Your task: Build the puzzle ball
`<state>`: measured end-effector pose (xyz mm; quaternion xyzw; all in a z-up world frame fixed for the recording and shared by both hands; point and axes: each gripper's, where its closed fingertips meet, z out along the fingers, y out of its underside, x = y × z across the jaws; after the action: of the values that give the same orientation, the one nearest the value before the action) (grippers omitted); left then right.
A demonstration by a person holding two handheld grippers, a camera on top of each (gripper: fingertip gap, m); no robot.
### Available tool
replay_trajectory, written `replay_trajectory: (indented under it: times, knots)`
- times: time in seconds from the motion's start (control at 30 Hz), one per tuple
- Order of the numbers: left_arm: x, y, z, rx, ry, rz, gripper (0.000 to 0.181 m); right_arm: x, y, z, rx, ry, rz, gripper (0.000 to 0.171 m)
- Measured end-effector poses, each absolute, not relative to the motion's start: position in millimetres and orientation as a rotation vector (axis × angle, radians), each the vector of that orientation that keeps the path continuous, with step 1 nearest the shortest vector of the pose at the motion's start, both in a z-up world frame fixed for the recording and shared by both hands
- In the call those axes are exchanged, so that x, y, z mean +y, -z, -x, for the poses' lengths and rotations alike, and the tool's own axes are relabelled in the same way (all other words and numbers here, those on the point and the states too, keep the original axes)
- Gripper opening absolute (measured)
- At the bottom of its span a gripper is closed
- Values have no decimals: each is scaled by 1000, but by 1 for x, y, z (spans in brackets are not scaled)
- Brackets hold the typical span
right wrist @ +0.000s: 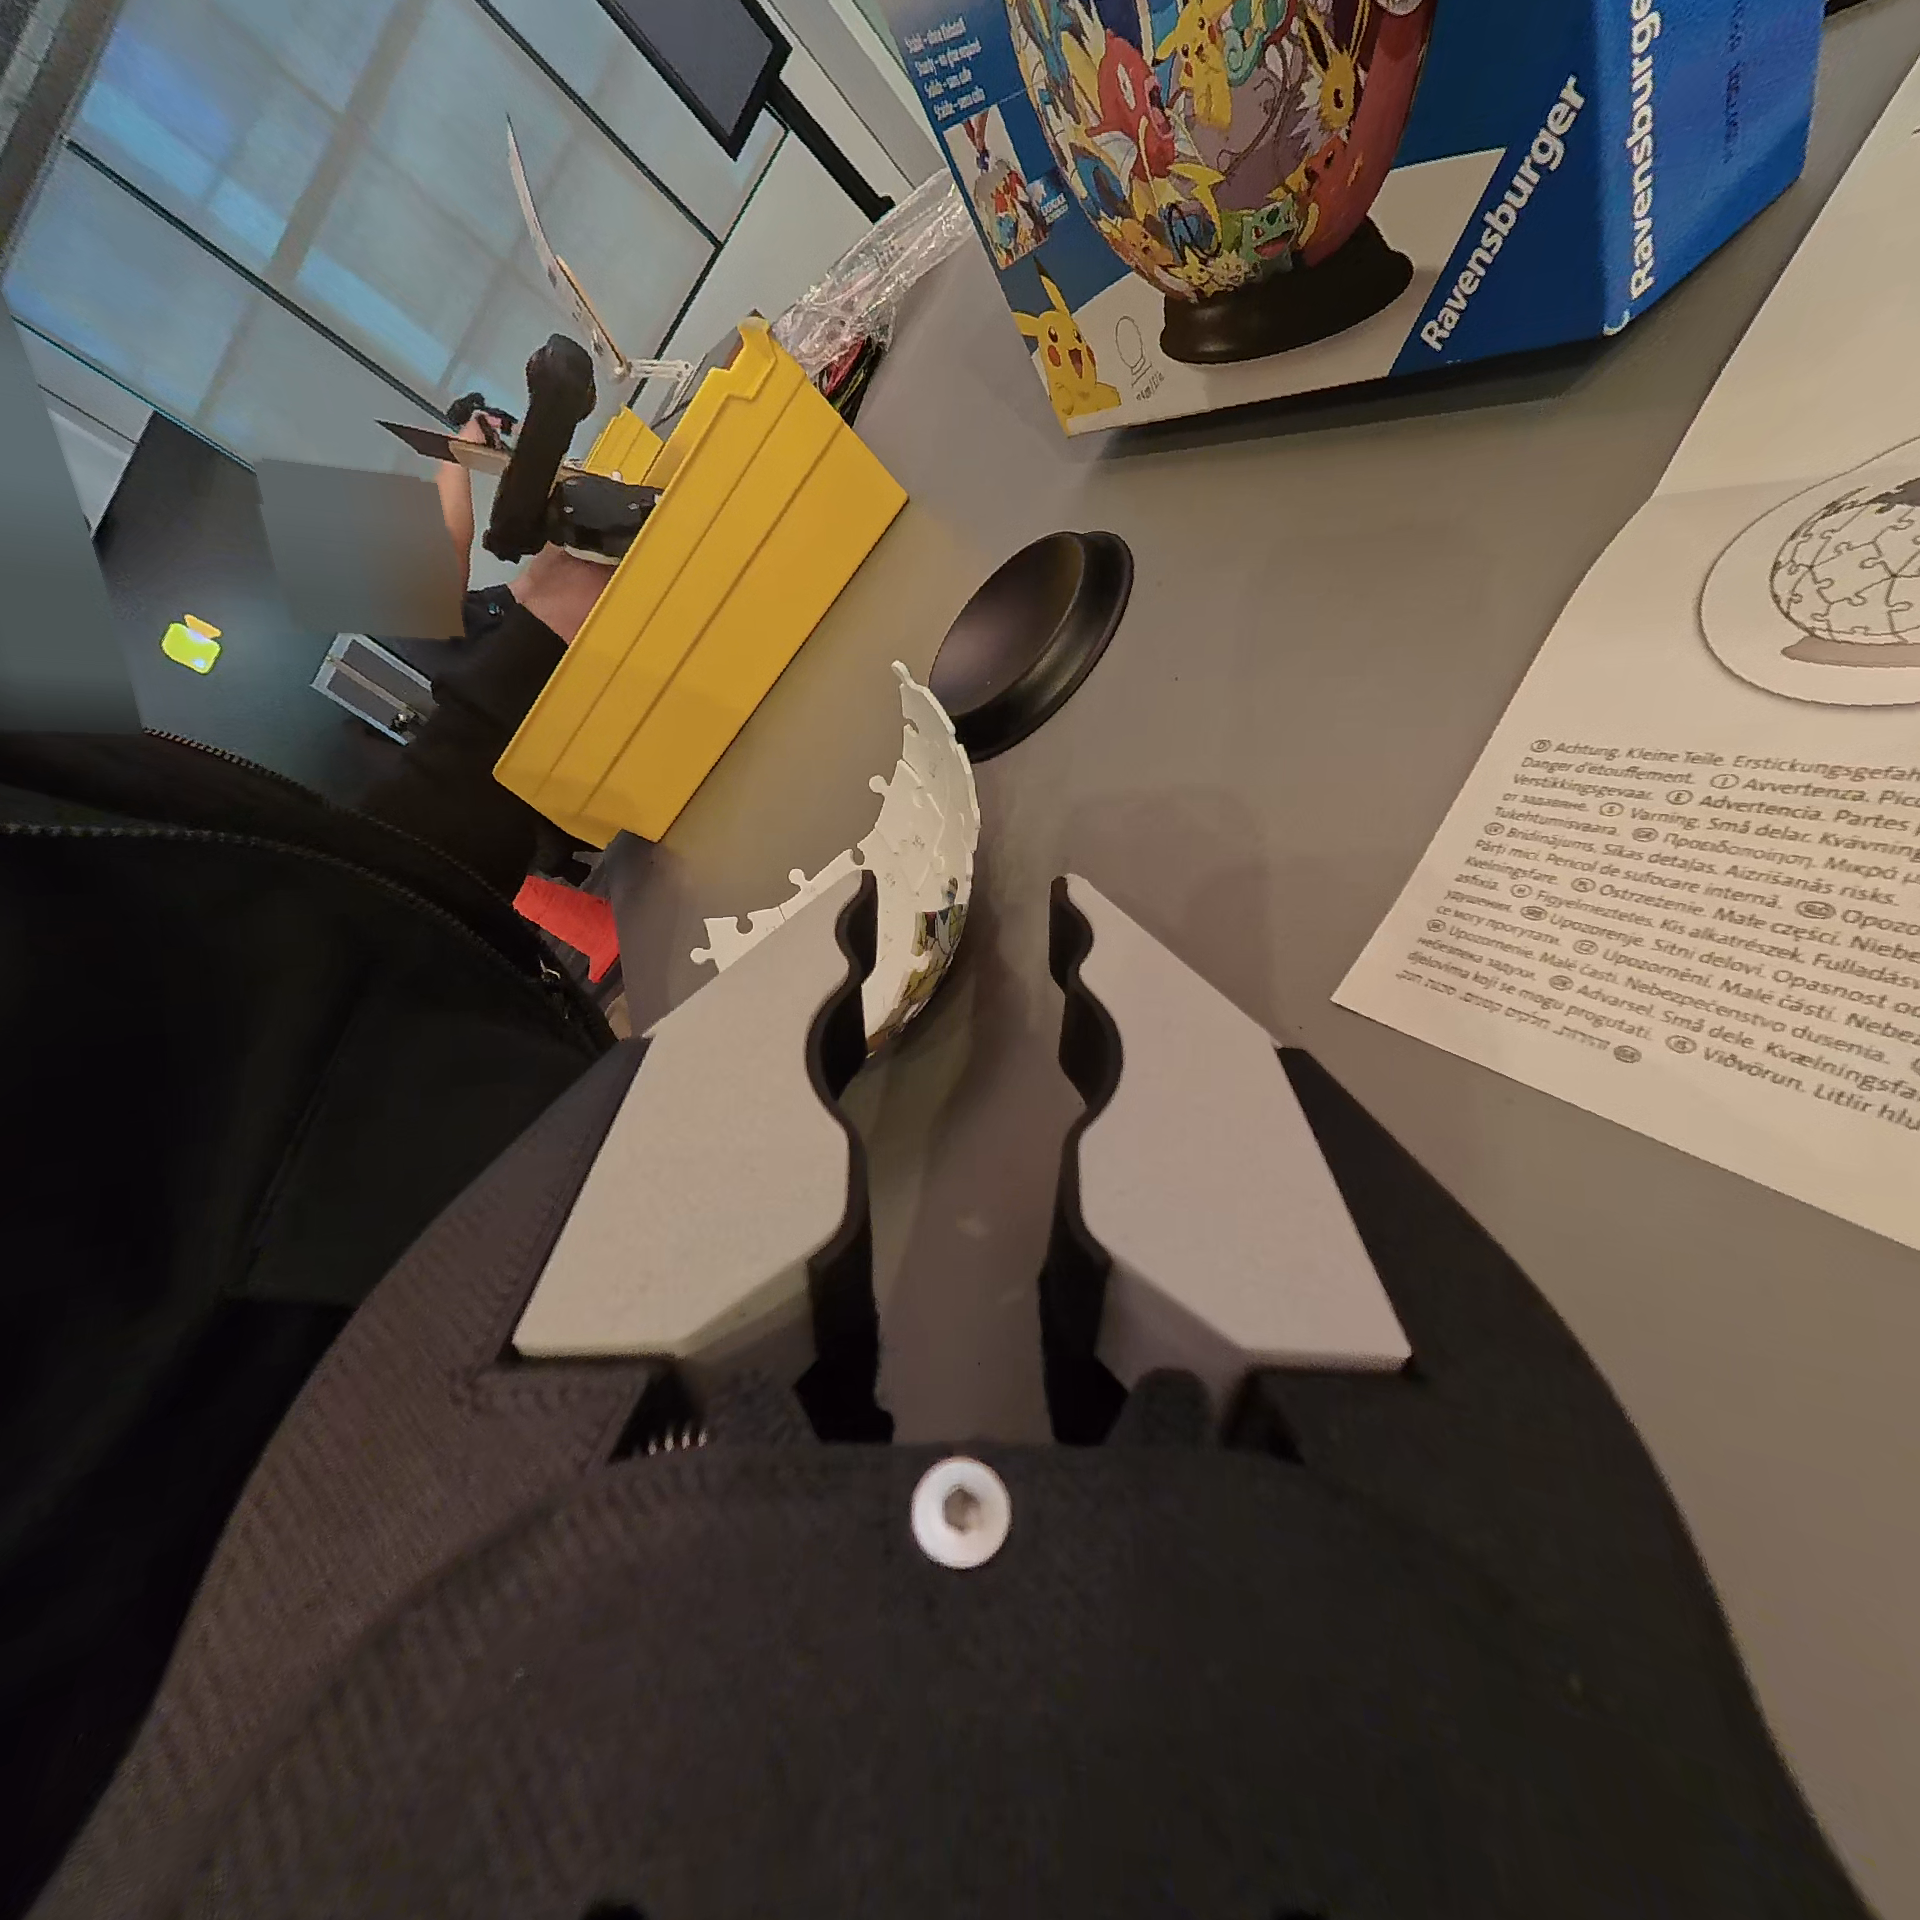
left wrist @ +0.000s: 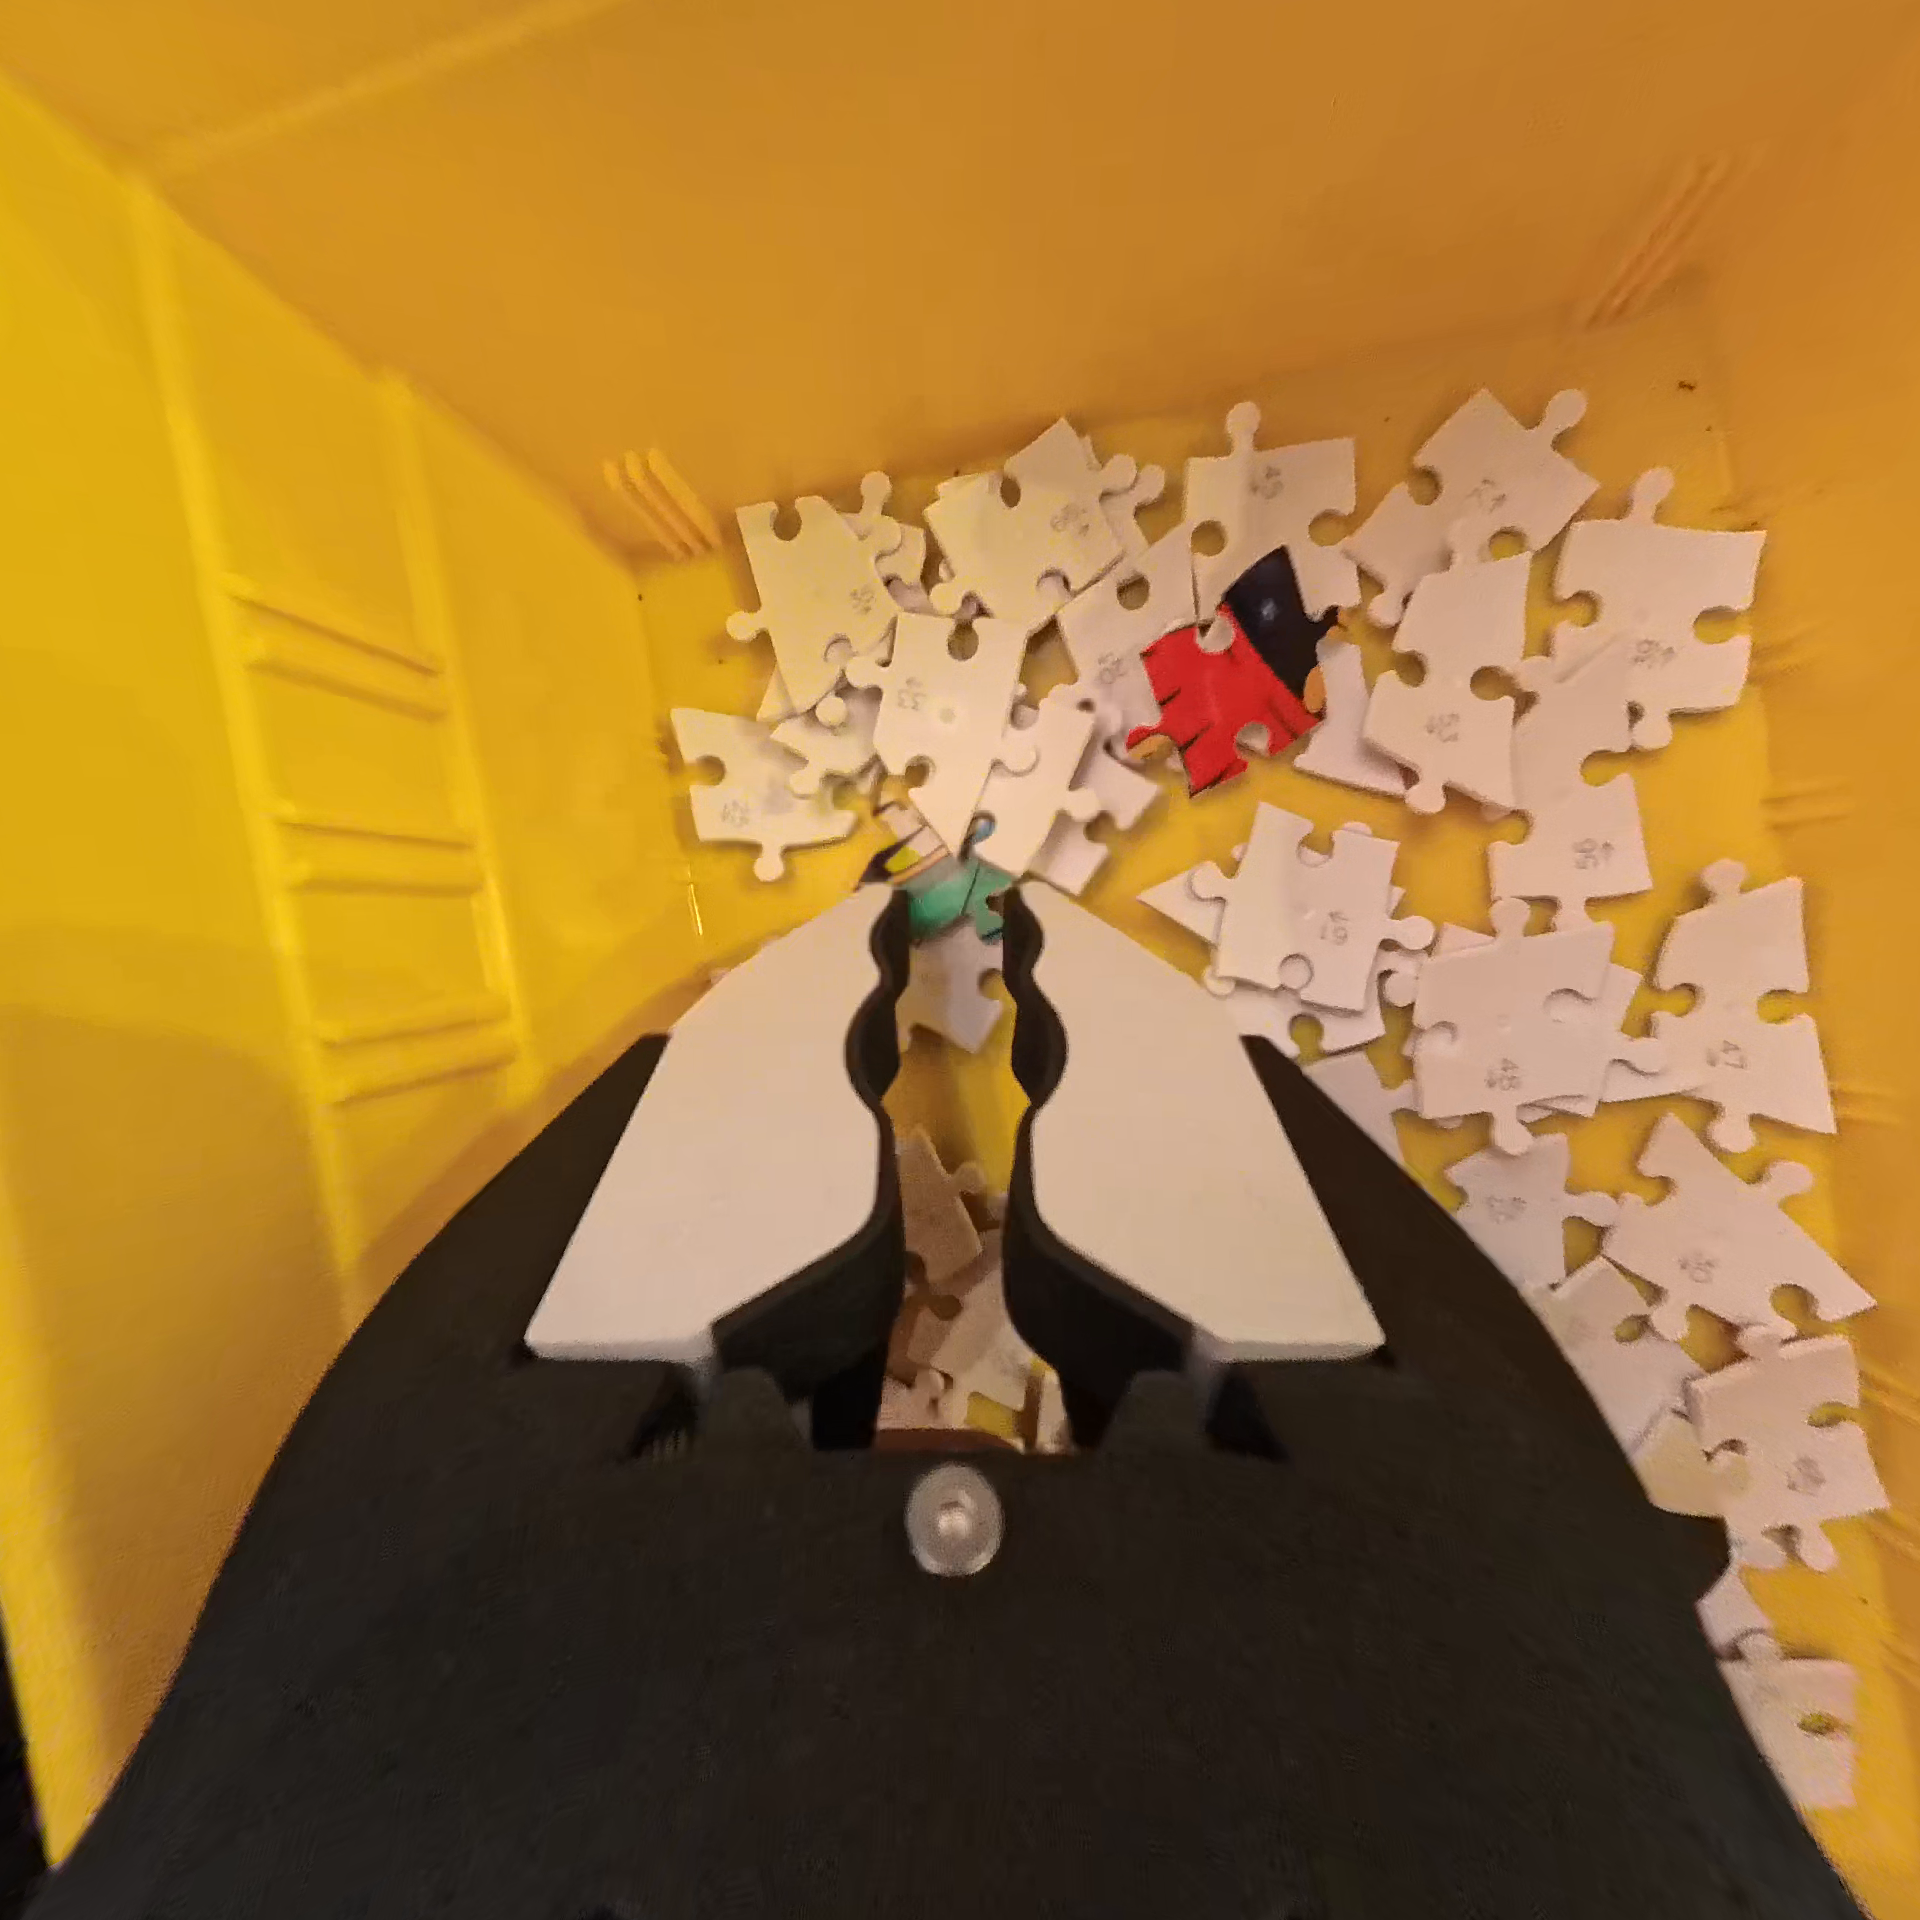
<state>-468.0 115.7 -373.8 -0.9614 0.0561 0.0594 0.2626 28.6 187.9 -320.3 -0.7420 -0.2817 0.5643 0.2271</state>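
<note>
My left gripper is inside a yellow bin, its jaws closed on a teal puzzle piece at the edge of a pile of loose pieces, most lying white side up. One red and black piece lies face up. In the right wrist view, my right gripper is open and empty just above the grey table. The partly built ball shell, white inside and coloured outside, stands right beyond its left finger. The left gripper shows farther off, reaching into the bin.
A black round stand sits behind the shell. A blue puzzle box stands at the back. A paper instruction sheet lies on the right. The table edge and a person's dark clothing are on the left.
</note>
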Motion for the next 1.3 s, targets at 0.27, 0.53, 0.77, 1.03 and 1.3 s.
replay_trajectory:
  times: [0.27, 0.53, 0.77, 1.03, 1.3]
  knots:
    - [114, 360, 468, 91, -130, 2525, 4, 188, 320, -29, -773, -1560, 2043, 32]
    - [114, 349, 462, 3, 11, 2443, 2, 188, 320, -29, -776, -1562, 2041, 32]
    - [118, 345, 457, -104, 194, 2385, 1, 188, 320, -29, -776, -1564, 2042, 33]
    - [106, 354, 437, -93, 387, 2478, 2, 187, 320, -29, -778, -1569, 2041, 33]
    - [130, 360, 465, -29, 65, 2494, 24, 187, 319, -29, -781, -1569, 2040, 33]
